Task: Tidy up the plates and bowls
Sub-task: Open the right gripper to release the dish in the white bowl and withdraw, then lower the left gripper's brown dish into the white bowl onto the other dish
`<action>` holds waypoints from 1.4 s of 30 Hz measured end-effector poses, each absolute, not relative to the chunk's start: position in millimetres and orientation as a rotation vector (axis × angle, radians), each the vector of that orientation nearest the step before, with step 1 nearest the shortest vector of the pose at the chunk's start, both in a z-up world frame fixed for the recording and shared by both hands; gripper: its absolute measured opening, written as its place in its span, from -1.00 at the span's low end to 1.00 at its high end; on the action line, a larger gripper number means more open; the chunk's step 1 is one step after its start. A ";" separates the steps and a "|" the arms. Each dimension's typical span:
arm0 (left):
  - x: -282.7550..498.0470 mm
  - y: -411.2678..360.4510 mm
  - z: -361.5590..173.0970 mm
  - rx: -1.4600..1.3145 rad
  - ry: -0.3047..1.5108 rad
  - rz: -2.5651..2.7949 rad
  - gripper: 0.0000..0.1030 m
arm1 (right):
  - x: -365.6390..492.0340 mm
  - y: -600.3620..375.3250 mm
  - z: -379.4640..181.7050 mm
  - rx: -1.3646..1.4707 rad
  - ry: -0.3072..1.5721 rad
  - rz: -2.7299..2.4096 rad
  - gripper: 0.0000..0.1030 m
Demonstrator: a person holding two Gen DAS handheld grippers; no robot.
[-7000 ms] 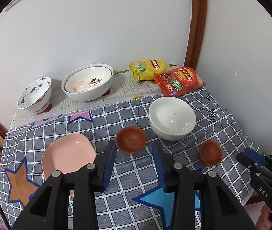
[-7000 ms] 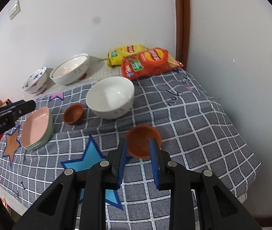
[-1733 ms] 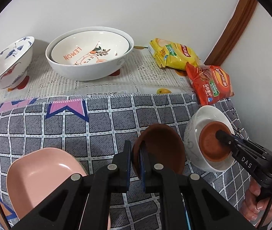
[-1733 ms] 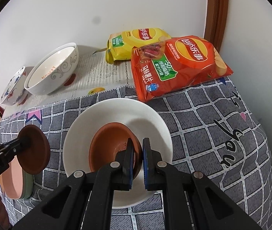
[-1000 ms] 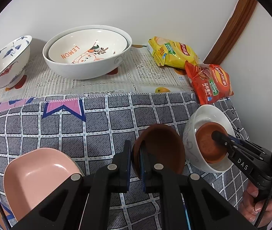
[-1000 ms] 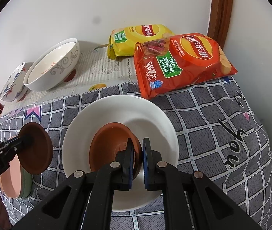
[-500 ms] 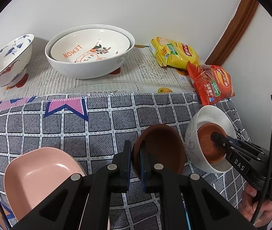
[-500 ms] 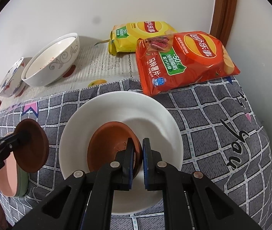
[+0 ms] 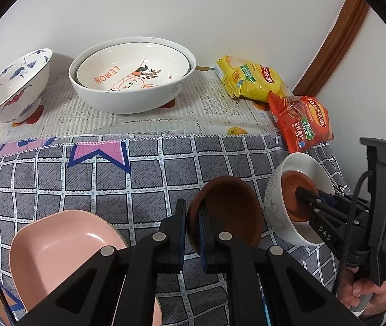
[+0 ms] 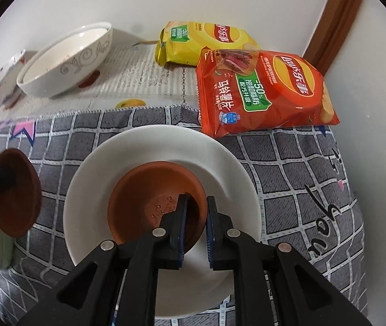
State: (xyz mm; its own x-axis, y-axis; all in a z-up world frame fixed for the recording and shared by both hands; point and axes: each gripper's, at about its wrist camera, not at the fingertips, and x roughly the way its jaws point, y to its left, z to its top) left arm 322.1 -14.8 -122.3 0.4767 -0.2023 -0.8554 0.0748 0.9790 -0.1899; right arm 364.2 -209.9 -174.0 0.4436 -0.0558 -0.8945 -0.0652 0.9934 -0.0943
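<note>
Held saucer: a brown clay saucer (image 9: 228, 212) is sitting low in the middle of the left wrist view, tipped up on edge, its hollow facing right toward the white bowl and its wide face running near-upright.
Left gripper: the left gripper (image 9: 192, 225) is pinching this saucer's rim, fingers nearly together.
Second saucer: a second brown saucer (image 10: 149, 203) is lying inside the white bowl (image 10: 138, 146) at the centre of the right wrist view, hollow facing up, tilted slightly.
Right gripper: the right gripper (image 10: 195, 217) is straddling that saucer's near rim, one finger inside and one outside, a narrow gap showing; whether it is pressing the rim I cannot tell.
White bowl: it is standing upright on the checked cloth (image 10: 288, 163) covering the worktop, just below the red crisp bag (image 10: 261, 92).
Pink plate: a pink plate (image 9: 62, 247) is resting at lower left of the left wrist view, beside the held saucer.
Far side: a large bowl printed LEMON (image 9: 133, 70) and a blue-patterned bowl (image 9: 13, 87) are standing at upper left; a yellow bag (image 9: 250, 81) is lying at upper right.
</note>
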 end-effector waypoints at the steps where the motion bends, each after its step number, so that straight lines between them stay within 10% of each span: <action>1: 322.3 -14.2 -121.8 -0.134 1.061 -0.170 -0.84 | 365.0 -208.1 -174.3 -0.141 1.114 0.006 -0.74; 42: 310.5 -56.3 -85.8 -0.060 1.020 -0.216 -0.84 | 320.1 -226.7 -126.0 -0.122 1.047 0.126 -0.28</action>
State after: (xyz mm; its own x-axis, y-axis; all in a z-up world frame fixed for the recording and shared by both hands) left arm 310.5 -56.3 -85.8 0.5040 -0.2066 -0.8386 0.1512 0.9771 -0.1498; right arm 320.1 -226.7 -126.0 0.4938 0.0459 -0.8684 -0.1618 0.9860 -0.0400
